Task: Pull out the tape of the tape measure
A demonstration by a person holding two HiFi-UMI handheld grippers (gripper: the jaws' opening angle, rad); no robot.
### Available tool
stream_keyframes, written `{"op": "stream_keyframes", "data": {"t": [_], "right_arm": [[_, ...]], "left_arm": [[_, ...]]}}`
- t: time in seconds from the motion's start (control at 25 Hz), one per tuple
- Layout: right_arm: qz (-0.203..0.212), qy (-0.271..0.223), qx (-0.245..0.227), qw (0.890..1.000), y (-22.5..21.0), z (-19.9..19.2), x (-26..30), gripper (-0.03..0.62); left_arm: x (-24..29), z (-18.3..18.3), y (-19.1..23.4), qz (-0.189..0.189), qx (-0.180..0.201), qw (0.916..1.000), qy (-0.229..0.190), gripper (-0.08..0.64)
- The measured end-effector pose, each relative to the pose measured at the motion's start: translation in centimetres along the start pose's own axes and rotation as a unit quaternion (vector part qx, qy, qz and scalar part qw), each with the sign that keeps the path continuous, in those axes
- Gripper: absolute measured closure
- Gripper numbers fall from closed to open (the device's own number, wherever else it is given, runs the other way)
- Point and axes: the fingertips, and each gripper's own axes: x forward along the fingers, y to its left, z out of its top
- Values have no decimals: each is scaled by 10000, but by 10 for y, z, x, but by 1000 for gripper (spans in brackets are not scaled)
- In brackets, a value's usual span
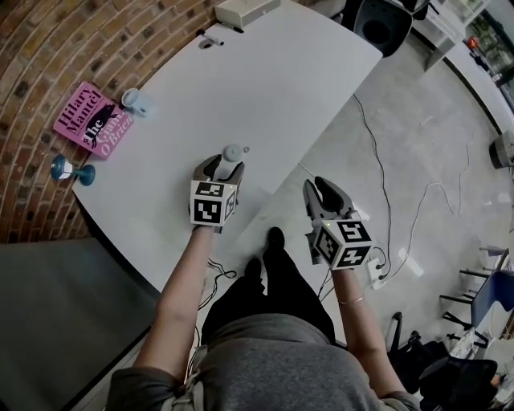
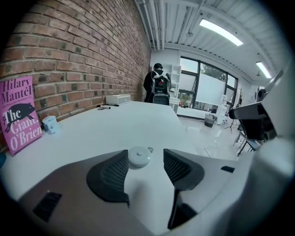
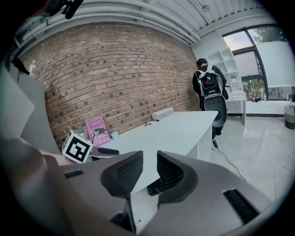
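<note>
**Tape measure** (image 1: 232, 152): a round white case lying flat on the white table (image 1: 265, 88), near the edge on your side, with a small ring tab (image 1: 245, 149) just beside it.

**Left gripper view:** the tape measure (image 2: 138, 156) sits just ahead of your left gripper (image 2: 145, 162), in line with the gap. The jaws stand wide apart and neither pad touches the case. The ring tab (image 2: 150, 149) lies at its far right. The head view cannot settle this, because there your left gripper (image 1: 218, 167) covers the near side of the case.

**Right gripper view:** the jaws of your right gripper (image 3: 150, 159) stand a narrow gap apart with nothing between them. The tape measure is not visible here, but the marker cube (image 3: 77, 146) of the left gripper shows at the left.

**Head view only:** your right gripper (image 1: 320, 191) hangs off the table, over the floor, to the right of the left one. Cables (image 1: 385, 185) trail across the floor, and a blue object (image 1: 72, 170) lies at the table's left corner.

**All views:** a pink book (image 1: 92, 120) leans against the brick wall (image 2: 83, 50), with a small pale cup (image 1: 136, 102) beside it, both well apart from the tape measure. A white box (image 1: 245, 11) sits at the table's far end.
</note>
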Motion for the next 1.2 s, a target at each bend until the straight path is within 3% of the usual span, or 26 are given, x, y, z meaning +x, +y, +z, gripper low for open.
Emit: {"op": "stream_keyframes", "data": {"t": [0.76, 1.2], "right_arm": [[148, 357, 155, 9991, -28, -8, 36, 509], [229, 351, 110, 9991, -28, -5, 34, 514]], "left_arm": [[51, -15, 14, 86, 312, 9960, 832, 318], [48, -12, 10, 123, 416, 9955, 840, 333]]}}
